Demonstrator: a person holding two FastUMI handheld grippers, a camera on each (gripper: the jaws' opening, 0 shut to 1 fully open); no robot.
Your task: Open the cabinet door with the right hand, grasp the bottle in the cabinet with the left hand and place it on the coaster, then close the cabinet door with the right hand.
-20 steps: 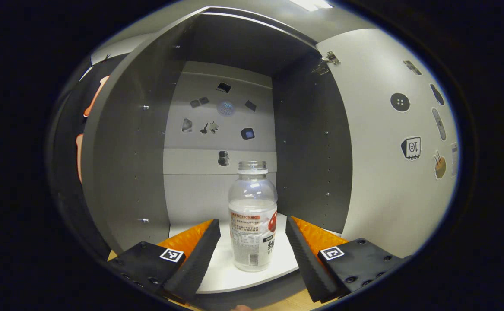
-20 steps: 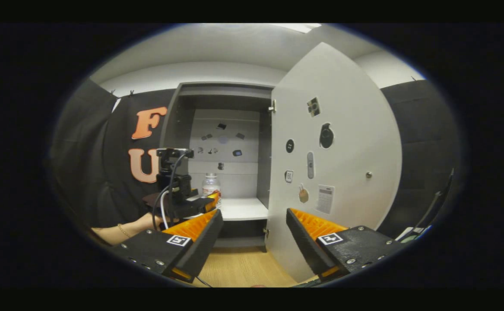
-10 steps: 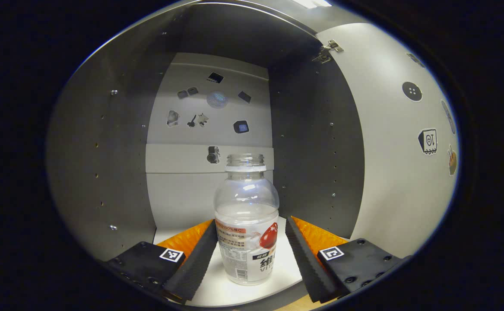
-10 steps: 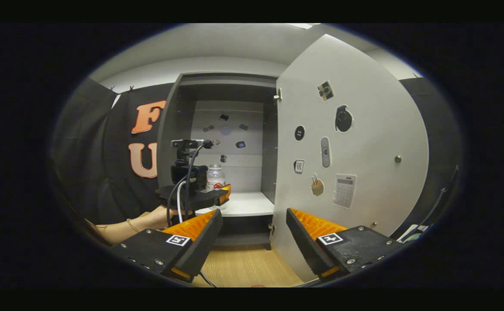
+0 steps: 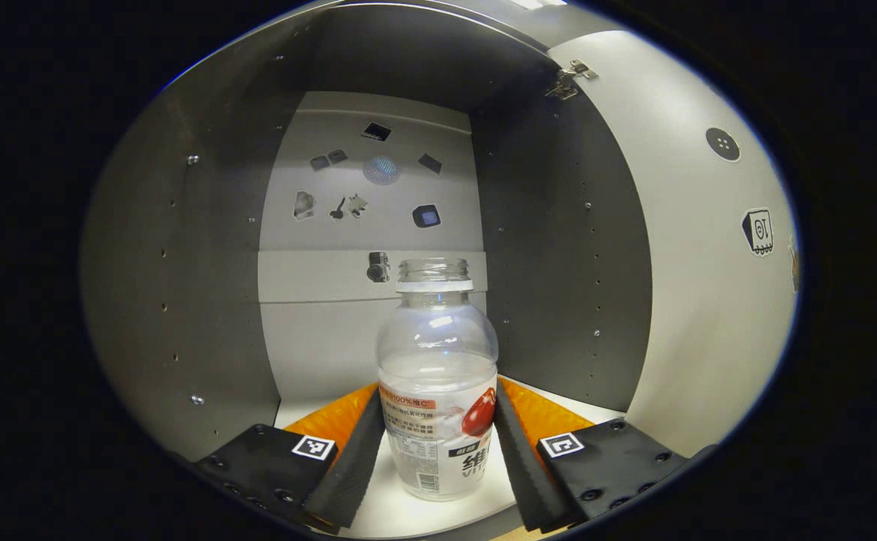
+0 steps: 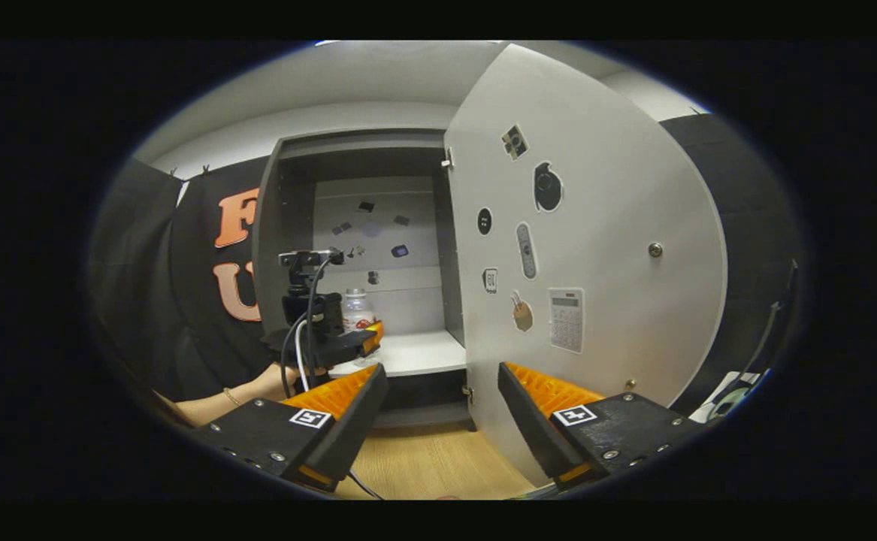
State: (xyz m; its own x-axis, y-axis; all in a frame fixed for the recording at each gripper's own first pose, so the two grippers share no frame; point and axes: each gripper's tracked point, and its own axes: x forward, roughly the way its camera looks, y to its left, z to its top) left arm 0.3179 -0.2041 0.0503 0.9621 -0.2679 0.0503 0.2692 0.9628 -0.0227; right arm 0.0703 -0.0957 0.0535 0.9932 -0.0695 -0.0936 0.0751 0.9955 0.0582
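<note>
A clear uncapped bottle [image 5: 438, 353] with a white label stands upright on the white shelf [image 5: 397, 518] inside the open cabinet. My left gripper [image 5: 436, 394] has both fingers against the bottle's lower sides, one on each flank. From the right gripper view, the bottle [image 6: 356, 306] and the left gripper [image 6: 372, 336] sit at the cabinet's mouth, held by a hand [image 6: 261, 385]. The cabinet door [image 6: 596, 225] swings wide to the right. My right gripper [image 6: 440, 372] hangs open in front of the cabinet, touching nothing.
The door's knob [image 6: 655, 249] is on its far right side, and stickers dot the door and the back wall [image 5: 370, 218]. Grey side walls [image 5: 182, 285] close in on both sides of the bottle. A wooden tabletop [image 6: 423, 466] lies below the cabinet.
My left gripper pushed deeper into the cabinet and its fingers drew in from a wide gap onto the bottle's sides. The right gripper drifted slightly, staying open.
</note>
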